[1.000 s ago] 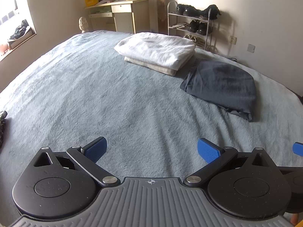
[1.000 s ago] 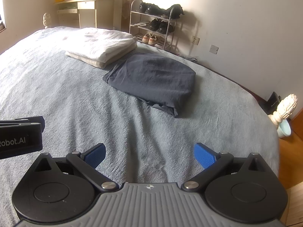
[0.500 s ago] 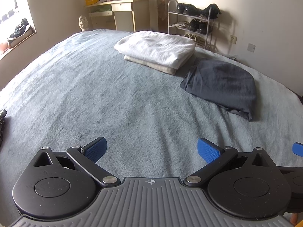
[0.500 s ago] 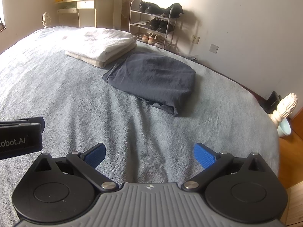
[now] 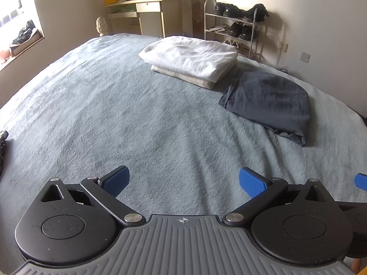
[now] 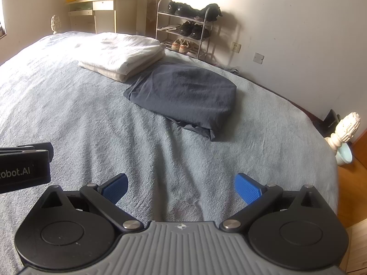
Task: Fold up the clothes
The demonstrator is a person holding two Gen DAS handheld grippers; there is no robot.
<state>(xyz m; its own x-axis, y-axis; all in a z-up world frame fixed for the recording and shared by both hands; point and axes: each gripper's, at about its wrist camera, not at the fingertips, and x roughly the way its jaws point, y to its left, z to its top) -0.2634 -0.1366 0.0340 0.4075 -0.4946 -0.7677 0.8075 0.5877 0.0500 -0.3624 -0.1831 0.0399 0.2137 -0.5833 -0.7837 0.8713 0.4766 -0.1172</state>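
Left black two-finger gripper with blue ribbed pads (image 5: 183, 181) and right black two-finger gripper with blue ribbed pads (image 6: 180, 186) both spread wide, empty, above fuzzy grey-blue bed blanket (image 5: 114, 114). Further out at one o'clock, folded dark grey garment (image 6: 183, 96) flat on blanket. Beyond, at eleven, stacked folded white and cream cloths (image 6: 123, 52), just beside it.

Straight ahead, a wide bed (image 5: 96, 105) under a blue-grey fleecy blanket. Beyond it, a pale wooden desk (image 5: 149, 11) against the far wall, with a metal shoe rack (image 5: 231, 32) to its right. Sunlit patch on the cream wall (image 6: 286, 18) above. Window (image 5: 16, 16) far left; wooden floor (image 6: 351, 183) far right.
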